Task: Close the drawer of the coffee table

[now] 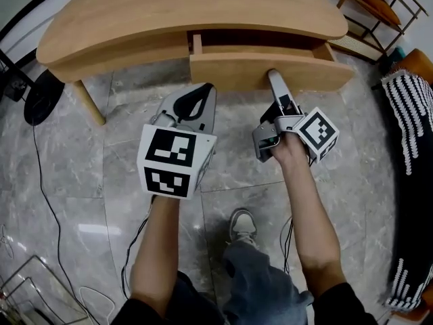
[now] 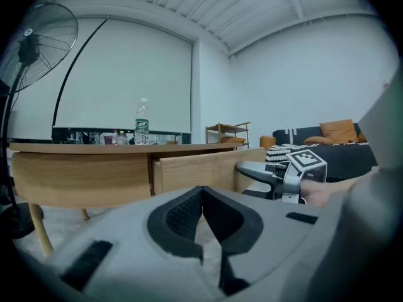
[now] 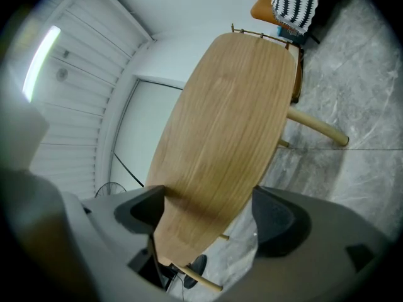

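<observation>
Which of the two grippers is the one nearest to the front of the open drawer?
The right gripper: its tip is at the drawer front, with its jaws apart. The left gripper is farther from the drawer front, with its jaws together.

Gry marble floor (image 1: 81, 181), stand fan (image 2: 38, 43), dark sofa (image 2: 296, 135), wht walls (image 2: 302, 74).

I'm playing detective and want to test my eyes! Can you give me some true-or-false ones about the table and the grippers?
1. The drawer is pulled out. True.
2. The left gripper is open. False: its jaws are together and hold nothing.
3. The right gripper is at the drawer front. True.
4. The fan stands on the table. False: it stands on the floor beside the table.
</observation>
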A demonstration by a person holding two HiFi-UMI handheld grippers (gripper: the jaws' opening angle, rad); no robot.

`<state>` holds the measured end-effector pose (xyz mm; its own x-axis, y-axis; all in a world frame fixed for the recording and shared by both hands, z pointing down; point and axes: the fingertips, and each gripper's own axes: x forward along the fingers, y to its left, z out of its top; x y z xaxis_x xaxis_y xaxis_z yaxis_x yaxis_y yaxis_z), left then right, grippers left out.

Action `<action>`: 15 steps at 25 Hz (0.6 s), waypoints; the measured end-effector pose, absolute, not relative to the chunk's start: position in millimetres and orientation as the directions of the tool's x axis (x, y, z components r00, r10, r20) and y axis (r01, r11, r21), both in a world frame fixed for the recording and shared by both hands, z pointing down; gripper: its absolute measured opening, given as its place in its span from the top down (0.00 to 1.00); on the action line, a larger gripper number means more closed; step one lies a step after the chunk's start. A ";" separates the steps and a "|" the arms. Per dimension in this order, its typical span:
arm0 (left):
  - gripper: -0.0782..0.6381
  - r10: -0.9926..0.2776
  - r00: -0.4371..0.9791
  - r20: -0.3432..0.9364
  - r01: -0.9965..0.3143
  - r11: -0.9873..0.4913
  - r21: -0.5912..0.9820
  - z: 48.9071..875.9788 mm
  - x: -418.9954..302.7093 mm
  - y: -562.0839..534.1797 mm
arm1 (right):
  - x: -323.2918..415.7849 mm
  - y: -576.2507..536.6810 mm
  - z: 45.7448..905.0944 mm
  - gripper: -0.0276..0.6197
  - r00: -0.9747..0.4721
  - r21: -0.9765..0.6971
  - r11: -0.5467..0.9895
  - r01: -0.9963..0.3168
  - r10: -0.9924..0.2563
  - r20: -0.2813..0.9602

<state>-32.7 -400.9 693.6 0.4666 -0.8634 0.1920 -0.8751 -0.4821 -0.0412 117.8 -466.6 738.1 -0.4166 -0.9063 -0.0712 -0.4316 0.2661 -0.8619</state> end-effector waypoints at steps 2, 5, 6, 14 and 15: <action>0.89 -0.868 0.457 0.195 -0.880 -0.473 -0.041 696.9 -36.1 -404.5 | 117.9 -472.2 738.8 0.31 -0.409 -0.864 0.260 -0.432 -0.910 -0.070; 0.89 -0.871 0.448 0.203 -0.884 -0.465 -0.044 704.5 -39.7 -408.9 | 113.4 -481.7 737.8 0.31 -0.417 -0.868 0.275 -0.414 -0.905 -0.089; 0.89 -0.871 0.447 0.204 -0.885 -0.464 -0.043 705.8 -40.7 -410.6 | 112.3 -485.2 737.6 0.31 -0.417 -0.868 0.278 -0.412 -0.904 -0.091; 0.89 -0.879 0.431 0.203 -0.896 -0.444 -0.022 706.7 -51.2 -421.2 | 105.3 -515.1 735.5 0.31 -0.417 -0.868 0.282 -0.409 -0.904 -0.096; 0.89 -0.880 0.429 0.204 -0.896 -0.443 -0.022 707.6 -52.1 -422.1 | 104.0 -518.6 734.1 0.31 -0.420 -0.868 0.292 -0.403 -0.901 -0.108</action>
<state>-52.1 -422.1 707.6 0.4293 -0.8798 0.2043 -0.8965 -0.4426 -0.0221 104.0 -518.6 734.1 -0.4199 -0.9011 -0.1078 -0.4029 0.2915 -0.8676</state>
